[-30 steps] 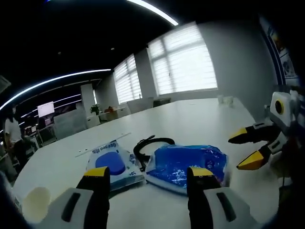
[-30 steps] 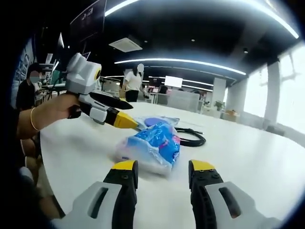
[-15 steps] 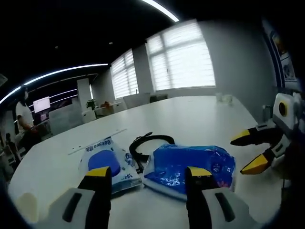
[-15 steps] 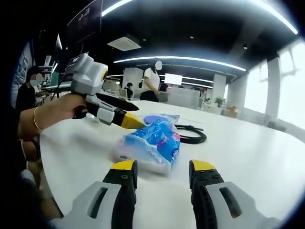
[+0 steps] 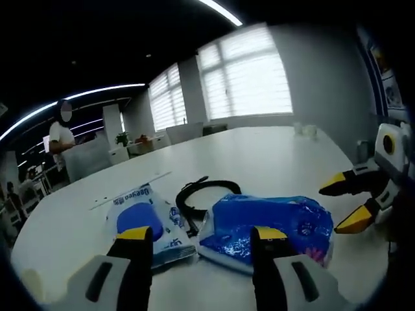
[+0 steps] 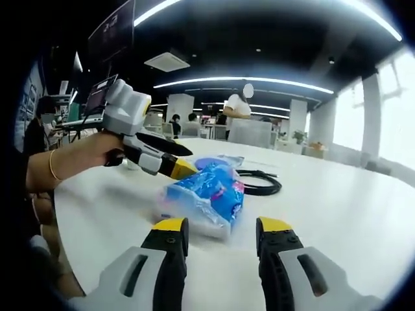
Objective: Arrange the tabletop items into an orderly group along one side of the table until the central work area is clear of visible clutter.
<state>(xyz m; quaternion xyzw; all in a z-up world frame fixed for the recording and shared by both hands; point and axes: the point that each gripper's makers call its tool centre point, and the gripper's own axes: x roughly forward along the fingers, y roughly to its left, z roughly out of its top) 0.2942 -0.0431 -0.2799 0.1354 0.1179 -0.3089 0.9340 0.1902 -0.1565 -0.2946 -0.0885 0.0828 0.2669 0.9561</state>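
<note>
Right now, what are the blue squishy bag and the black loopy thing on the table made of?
The blue bag looks like thin, shiny plastic film: it wrinkles and catches glints of light. What is inside cannot be told. The black loop looks like a rubbery or plastic-coated cable, smooth and dull, curling in a loose coil. The table looks smooth, white and slightly glossy.

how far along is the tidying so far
Barely started. The blue packet, white pouch and black cable lie bunched mid-table. Nothing is in hand: the left hand-held gripper and right hand-held gripper hover open. All three items still need moving aside.
</note>
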